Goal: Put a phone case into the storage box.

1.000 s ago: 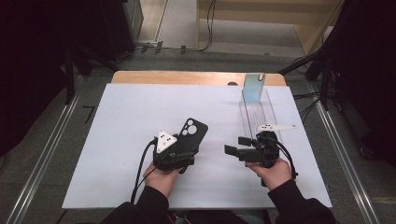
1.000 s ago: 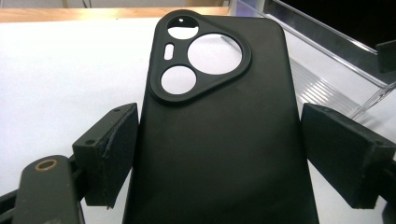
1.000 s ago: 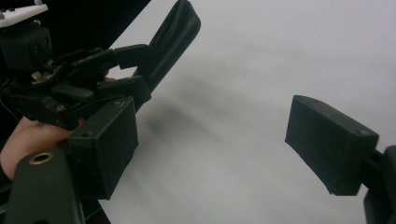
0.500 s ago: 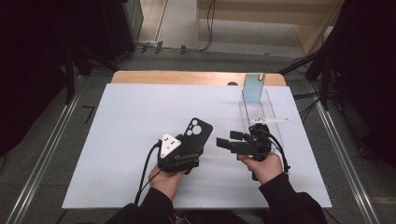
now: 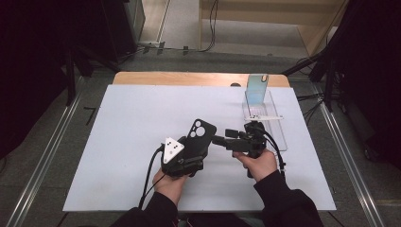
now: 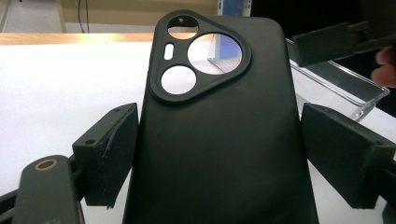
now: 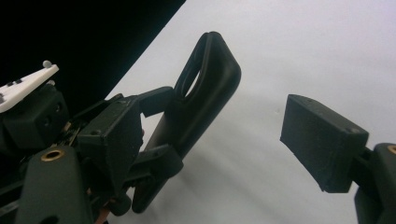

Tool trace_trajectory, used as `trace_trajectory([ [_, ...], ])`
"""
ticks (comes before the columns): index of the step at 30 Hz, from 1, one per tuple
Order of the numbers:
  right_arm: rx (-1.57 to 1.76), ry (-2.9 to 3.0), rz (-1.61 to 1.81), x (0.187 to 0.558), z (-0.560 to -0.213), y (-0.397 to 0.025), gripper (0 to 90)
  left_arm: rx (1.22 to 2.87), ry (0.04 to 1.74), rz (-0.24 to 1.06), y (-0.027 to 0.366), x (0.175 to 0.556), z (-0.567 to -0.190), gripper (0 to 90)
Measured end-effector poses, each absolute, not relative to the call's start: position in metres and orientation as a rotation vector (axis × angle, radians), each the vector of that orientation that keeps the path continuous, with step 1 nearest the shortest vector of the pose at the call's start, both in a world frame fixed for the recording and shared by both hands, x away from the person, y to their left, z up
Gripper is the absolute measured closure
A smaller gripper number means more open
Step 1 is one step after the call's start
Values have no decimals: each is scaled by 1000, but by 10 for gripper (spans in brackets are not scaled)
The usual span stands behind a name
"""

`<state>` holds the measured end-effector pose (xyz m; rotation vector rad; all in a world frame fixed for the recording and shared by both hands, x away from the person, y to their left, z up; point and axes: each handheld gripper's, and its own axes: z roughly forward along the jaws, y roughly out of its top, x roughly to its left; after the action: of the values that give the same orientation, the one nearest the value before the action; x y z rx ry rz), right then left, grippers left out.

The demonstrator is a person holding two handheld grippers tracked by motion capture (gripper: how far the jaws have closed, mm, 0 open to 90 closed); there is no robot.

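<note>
Clearly the step in hand looks like a handover or a two-handed grip on the black phone case (image 5: 198, 139): the left tongs (image 5: 193, 150) are clenched on its lower half, holding it tilted up above the white counter (image 5: 127, 123), camera cutouts uppermost. The right tongs (image 5: 222, 138) stand released, jaws spread wide, pointing at the case's right edge from just beside it.

To do it well, I judge the right tongs should come in square to the case's long edge and close on the solid side wall, away from the camera opening, where the thin rim would buckle. The left grip ought to hold firm until the second pair has closed.

The case (image 6: 215, 135) is matte, probably soft rubbery plastic, with rounded corners, a raised triangular camera island and three round holes showing the counter through them. From the right gripper view its shallow, curled lip (image 7: 205, 88) suggests it is empty. Beyond lies a clear plastic tray (image 5: 272, 130), with a pale blue panel (image 5: 257, 90) standing upright at its far end.
</note>
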<state>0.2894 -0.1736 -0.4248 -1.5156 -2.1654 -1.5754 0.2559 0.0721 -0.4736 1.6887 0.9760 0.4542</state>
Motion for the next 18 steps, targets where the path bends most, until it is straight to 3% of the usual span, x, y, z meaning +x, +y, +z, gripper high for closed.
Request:
trace_trajectory([
  [10,-1528,-2157,-1559,300,-428,-164,219,1675,966,446,69,253,-475,145],
  [18,-1528,-2115,-1541,310,-429,-159,340,1660,958,436,66,252,-474,144],
])
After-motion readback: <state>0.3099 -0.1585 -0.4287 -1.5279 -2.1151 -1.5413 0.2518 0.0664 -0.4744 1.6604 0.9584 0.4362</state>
